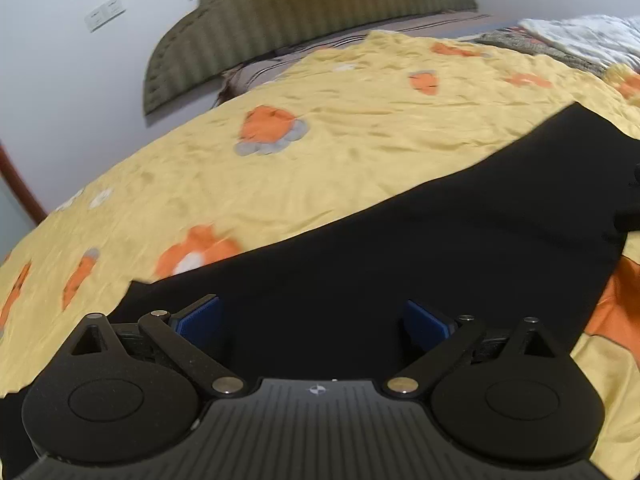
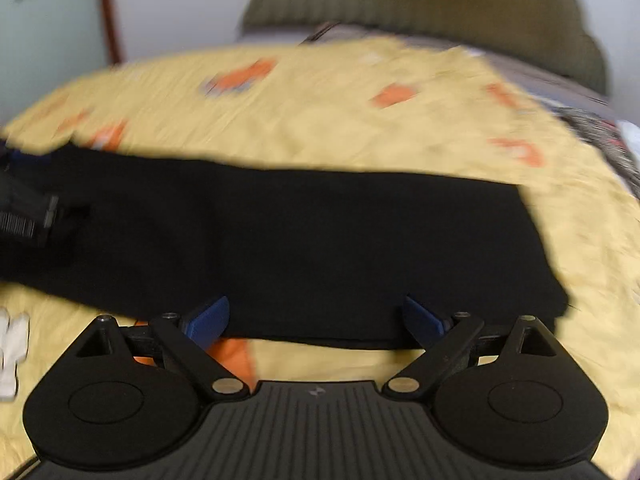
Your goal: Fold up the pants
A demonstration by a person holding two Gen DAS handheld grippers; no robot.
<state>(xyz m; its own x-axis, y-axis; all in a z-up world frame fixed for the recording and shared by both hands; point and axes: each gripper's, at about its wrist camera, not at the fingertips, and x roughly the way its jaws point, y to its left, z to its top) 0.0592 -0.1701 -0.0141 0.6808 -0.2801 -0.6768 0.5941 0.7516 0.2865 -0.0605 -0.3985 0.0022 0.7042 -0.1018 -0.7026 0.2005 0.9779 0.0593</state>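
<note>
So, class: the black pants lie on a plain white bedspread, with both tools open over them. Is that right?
Not quite. The bedspread is yellow with orange patches, not plain white, as the left wrist view shows. The rest holds: the black pants lie on it, with the left tool and right tool open.

The pants (image 1: 440, 248) are matt black cloth, smooth and without sheen. The bedspread (image 1: 320, 148) is yellow cloth with a faint satin gloss, finely crinkled, with orange patches. The headboard (image 1: 312, 12) looks like ribbed olive upholstery. Both grippers (image 1: 312, 320) (image 2: 316, 320) are matt black plastic, grainy, with ridged housings, bright metal pins and blue rubbery-looking pads (image 1: 200, 316).
</note>
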